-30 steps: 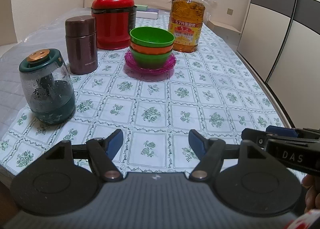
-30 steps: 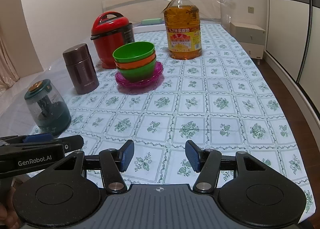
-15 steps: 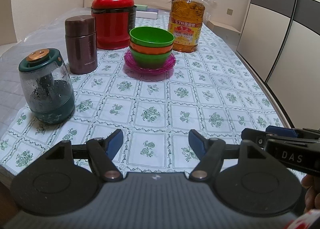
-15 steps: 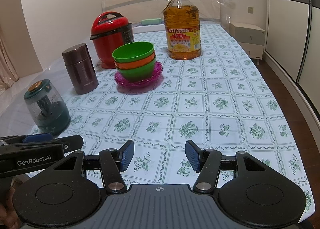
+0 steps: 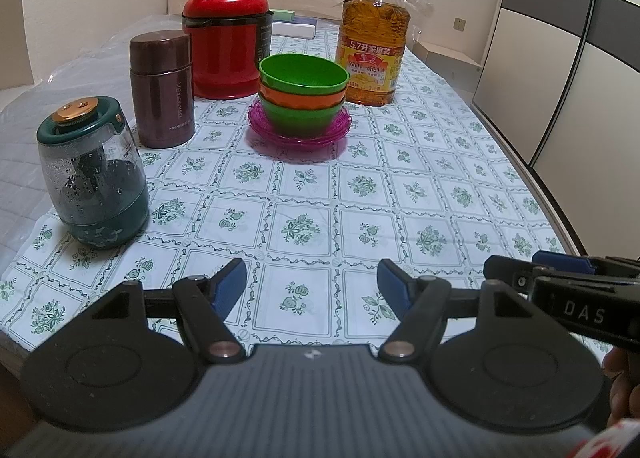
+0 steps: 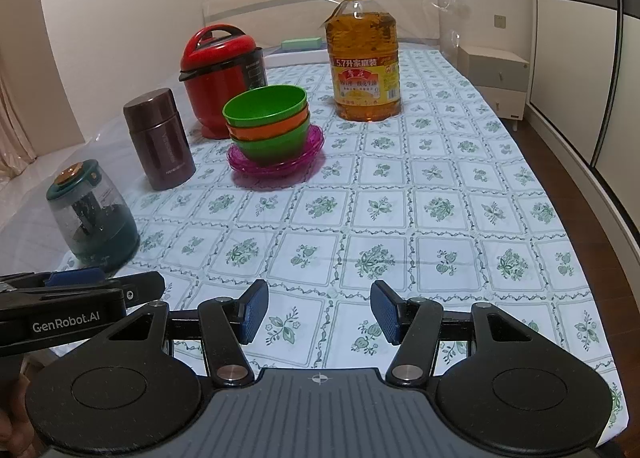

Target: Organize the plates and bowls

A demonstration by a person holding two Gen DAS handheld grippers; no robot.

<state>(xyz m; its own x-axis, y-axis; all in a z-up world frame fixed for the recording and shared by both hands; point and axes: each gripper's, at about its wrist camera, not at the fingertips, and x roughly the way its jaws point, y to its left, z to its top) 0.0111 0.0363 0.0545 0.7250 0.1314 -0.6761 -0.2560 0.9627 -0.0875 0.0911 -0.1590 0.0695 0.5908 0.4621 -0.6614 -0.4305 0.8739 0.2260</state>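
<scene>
Tablecloth (image 5: 312,194): flask (image 5: 162,88), cooker (image 5: 226,42) (beside bowls (image 5: 302,92))

Bowls (image 5: 302,96) stacked on plates (image 5: 299,132), cooker (image 5: 226,44) behind-left, oil bottle (image 5: 372,46) behind-right, flask (image 5: 162,88) left.

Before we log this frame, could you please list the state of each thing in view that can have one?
Left gripper: open, empty.
Right gripper: open, empty.
Bowls: three nested, upright, on the plates.
Pink plates: stacked under the bowls.
Red cooker: lid shut.
Brown flask: capped, upright.
Oil bottle: capped, nearly full.
Green-topped jar: lidded, upright.
</scene>
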